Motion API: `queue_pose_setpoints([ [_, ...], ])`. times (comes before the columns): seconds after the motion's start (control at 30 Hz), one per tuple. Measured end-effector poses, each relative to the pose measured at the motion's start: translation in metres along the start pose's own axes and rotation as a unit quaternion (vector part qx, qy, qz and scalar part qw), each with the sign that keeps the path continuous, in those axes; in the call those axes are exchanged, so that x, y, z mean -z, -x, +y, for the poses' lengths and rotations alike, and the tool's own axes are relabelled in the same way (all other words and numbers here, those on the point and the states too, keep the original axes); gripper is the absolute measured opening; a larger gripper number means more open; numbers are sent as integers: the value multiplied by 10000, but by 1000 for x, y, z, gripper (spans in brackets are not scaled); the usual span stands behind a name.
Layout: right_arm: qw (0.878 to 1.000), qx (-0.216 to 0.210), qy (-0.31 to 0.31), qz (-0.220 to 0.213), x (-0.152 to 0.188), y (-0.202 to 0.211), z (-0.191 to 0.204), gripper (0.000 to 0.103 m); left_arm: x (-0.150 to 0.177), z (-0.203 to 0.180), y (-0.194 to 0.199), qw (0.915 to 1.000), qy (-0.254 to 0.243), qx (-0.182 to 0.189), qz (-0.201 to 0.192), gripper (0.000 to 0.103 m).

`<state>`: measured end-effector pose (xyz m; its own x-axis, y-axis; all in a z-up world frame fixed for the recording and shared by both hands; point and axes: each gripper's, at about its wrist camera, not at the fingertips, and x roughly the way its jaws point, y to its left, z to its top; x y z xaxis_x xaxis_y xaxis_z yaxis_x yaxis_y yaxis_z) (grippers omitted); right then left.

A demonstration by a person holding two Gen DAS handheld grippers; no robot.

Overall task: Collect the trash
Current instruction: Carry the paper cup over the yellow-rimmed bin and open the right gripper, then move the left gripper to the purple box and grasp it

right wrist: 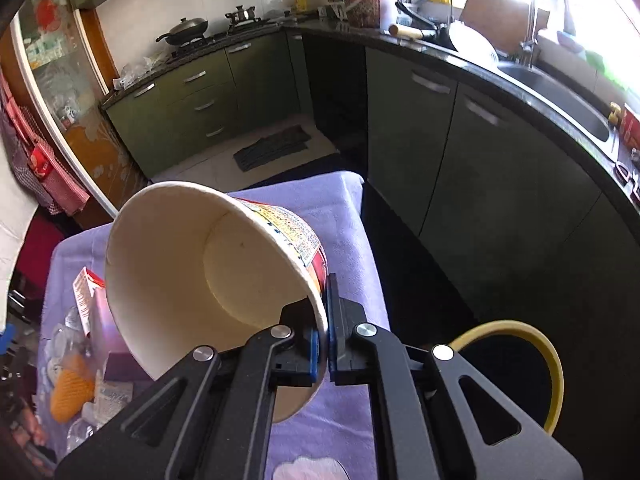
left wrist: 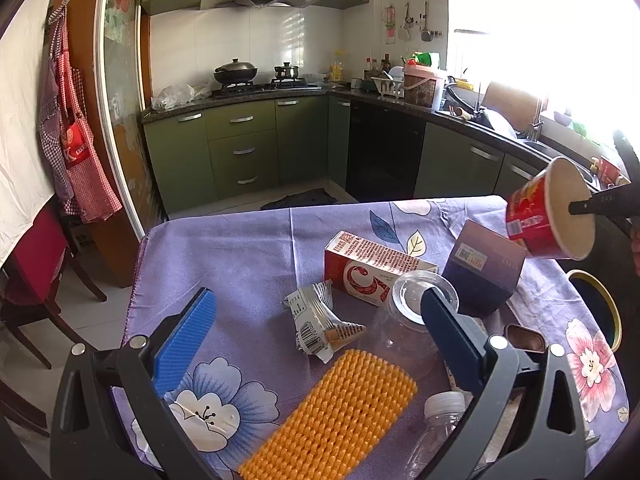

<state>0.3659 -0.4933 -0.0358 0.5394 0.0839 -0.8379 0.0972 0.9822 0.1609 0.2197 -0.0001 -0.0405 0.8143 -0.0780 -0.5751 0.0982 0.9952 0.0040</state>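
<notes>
Paper noodle cup pinched by right hand-held gripper; one bin, seemingly.

Your red noodle cup, empty and white inside, hangs tilted above the counter's edge. Red carton, crumpled wrapper and clear bottle lie there.

The left gripper is hovering with its jaws spread wide over a crumpled silver wrapper lying between its fingers, with an orange bristle brush just below it. A clear plastic cup is sitting on its side against the gripper's right finger, and a red carton is lying just ahead. Further ahead to the right, a red noodle cup is hanging tilted above the floral tablecloth.
</notes>
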Motion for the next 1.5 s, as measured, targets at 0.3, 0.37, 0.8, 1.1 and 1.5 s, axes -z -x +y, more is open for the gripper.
queue_pose_setpoints([
  [0.3, 9814, 343, -1316, 1356, 31, 36, -163, 4, 0, -7, 4, 9999, -78, 89, -25, 97],
  [0.37, 9734, 454, -1495, 1675, 44, 24, -192, 4, 0, -10, 4, 9999, -112, 97, -31, 97],
  [0.8, 9477, 454, -2215, 2253, 102, -57, -265, 31, -5, -26, 16, 9995, -316, 76, -26, 97],
  [1.1, 9699, -74, -1821, 1613, 110, -5, -236, 44, -11, -58, 24, 9959, -808, 394, 115, 97],
  [1.5, 9848, -1305, -633, 951, 162, 86, -130, 60, -31, -133, -6, 9499, -2593, 1735, 179, 97],
])
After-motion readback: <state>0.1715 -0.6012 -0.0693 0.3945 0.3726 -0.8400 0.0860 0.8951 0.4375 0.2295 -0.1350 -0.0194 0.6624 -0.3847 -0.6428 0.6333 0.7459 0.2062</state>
